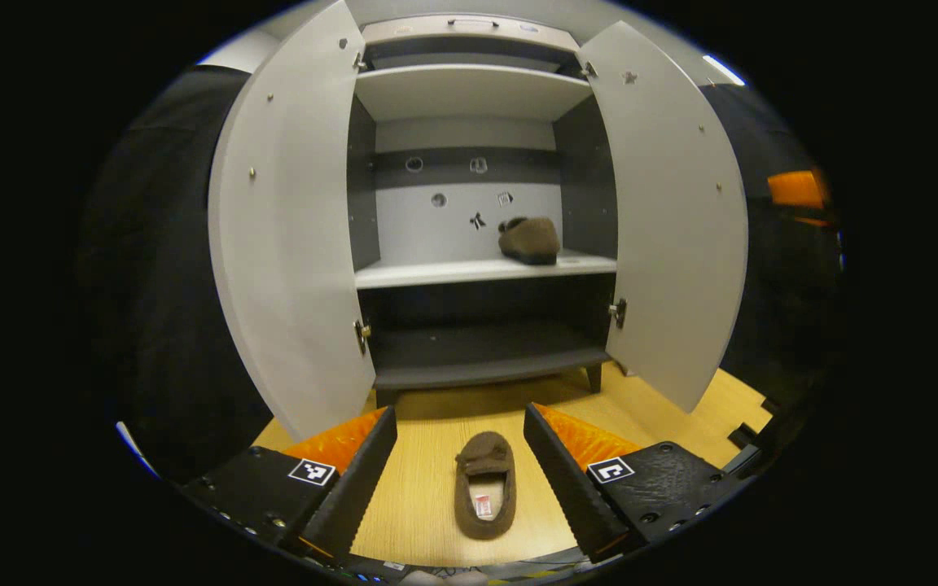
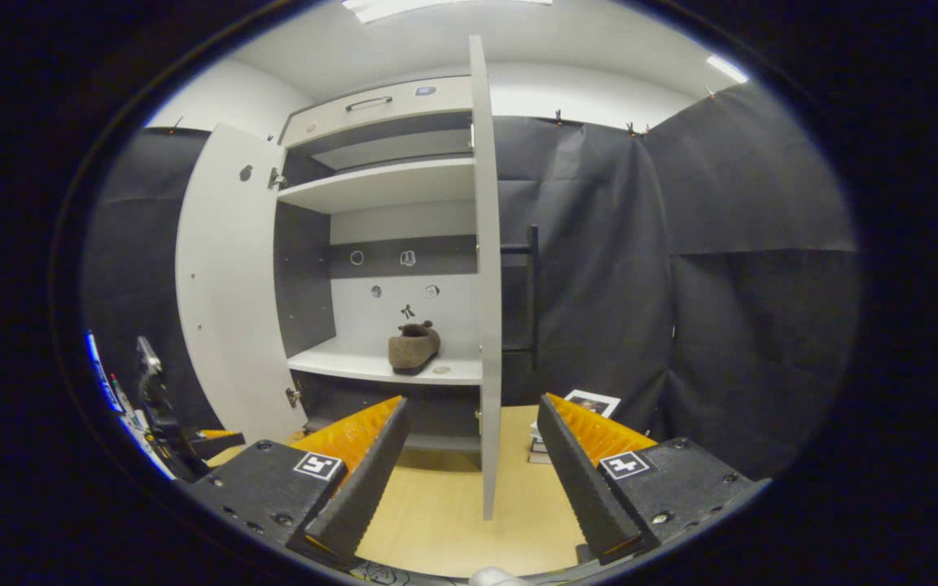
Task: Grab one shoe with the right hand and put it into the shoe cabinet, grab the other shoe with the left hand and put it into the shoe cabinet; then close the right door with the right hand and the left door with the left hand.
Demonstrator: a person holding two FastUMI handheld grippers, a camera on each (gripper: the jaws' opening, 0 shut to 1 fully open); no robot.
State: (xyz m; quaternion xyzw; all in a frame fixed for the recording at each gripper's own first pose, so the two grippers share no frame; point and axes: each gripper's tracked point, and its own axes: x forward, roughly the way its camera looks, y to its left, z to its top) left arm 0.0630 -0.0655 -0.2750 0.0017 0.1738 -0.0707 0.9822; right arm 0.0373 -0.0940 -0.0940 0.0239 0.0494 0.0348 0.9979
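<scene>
The left gripper [image 1: 459, 464] sits at the bottom of the left gripper view, its two fingers [image 1: 355, 480] spread wide apart and angled outward, gripping nothing. The right gripper [image 2: 469, 464] occupies the bottom of the right gripper view, its fingers [image 2: 583, 480] likewise parted wide, with nothing between them.

One brown shoe [image 1: 528, 240] sits on the open cabinet's [image 1: 469, 89] middle shelf; the other [image 1: 485, 495] lies on the floor.
</scene>
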